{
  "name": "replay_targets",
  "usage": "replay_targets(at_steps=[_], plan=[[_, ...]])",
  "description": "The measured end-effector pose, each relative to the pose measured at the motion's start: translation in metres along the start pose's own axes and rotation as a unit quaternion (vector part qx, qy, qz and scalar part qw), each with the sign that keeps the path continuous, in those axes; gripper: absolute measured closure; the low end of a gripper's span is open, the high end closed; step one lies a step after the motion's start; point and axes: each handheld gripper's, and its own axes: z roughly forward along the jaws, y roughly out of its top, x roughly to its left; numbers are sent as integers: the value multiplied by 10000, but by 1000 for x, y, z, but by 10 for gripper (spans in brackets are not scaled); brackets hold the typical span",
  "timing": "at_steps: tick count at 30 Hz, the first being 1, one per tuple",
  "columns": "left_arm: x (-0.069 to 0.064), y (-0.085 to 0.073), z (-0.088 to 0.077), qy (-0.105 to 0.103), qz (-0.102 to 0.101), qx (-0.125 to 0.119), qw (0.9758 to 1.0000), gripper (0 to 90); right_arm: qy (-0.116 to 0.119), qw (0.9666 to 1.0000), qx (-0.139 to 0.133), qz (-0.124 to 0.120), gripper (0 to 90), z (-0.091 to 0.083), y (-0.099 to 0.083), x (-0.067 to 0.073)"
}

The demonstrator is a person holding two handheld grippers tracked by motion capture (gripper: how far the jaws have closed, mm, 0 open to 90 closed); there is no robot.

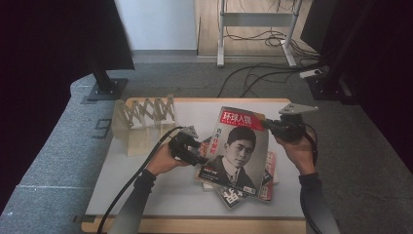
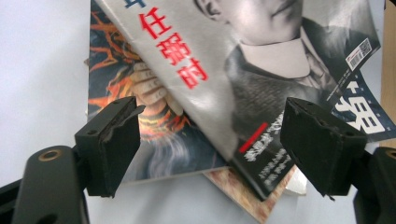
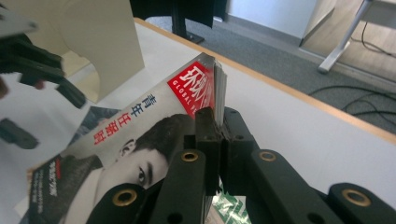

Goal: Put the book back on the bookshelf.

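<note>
A magazine with a black-and-white portrait cover and red title (image 1: pixel 236 146) is tilted up off the pile, its top right corner higher. My right gripper (image 1: pixel 269 126) is shut on that corner, and the right gripper view shows the jaws (image 3: pixel 217 116) clamped on the magazine's (image 3: pixel 140 126) page edges. My left gripper (image 1: pixel 199 156) stands open at the magazine's lower left edge. In the left gripper view its jaws (image 2: pixel 210 135) are wide apart, with the cover (image 2: pixel 243 70) beyond them and untouched by the pads. The left gripper (image 3: pixel 42 70) also appears far left in the right gripper view.
Other magazines (image 1: pixel 234 195) lie stacked under the lifted one, among them one with orange artwork (image 2: pixel 140 107). A pale wooden folding rack (image 1: pixel 143 119) stands at the white table's (image 1: pixel 146 195) back left. Beyond the table are monitor stands, a desk frame and floor cables (image 1: pixel 253 73).
</note>
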Motion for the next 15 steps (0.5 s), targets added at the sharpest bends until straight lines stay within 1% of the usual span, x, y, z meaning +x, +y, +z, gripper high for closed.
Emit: replay_targets(at_steps=[2,3,4,6,8,10,12,15], plan=[[1,4,3,-67,41,18,10000,214,33,10000,-70,-59,862,-6,3,3],[2,8,7,-170,128,49,9998,246,79,9998,-118,-116,862,-11,6,5],[2,8,7,-170,128,49,9998,256,106,9997,-158,-148,862,-14,7,7],[3,15,12,-280,197,111,9994,273,165,9994,-216,-218,862,-17,9,9],[4,19,15,-369,268,195,9988,315,212,9990,-260,-283,862,-20,11,11],[5,21,17,-391,278,224,9986,350,266,9985,-314,-351,862,-23,13,13],[9,24,19,-556,283,248,9977,374,305,9981,-350,-396,862,-25,14,15],[15,24,22,-801,186,148,9965,386,378,9976,-433,-396,862,-27,16,16]])
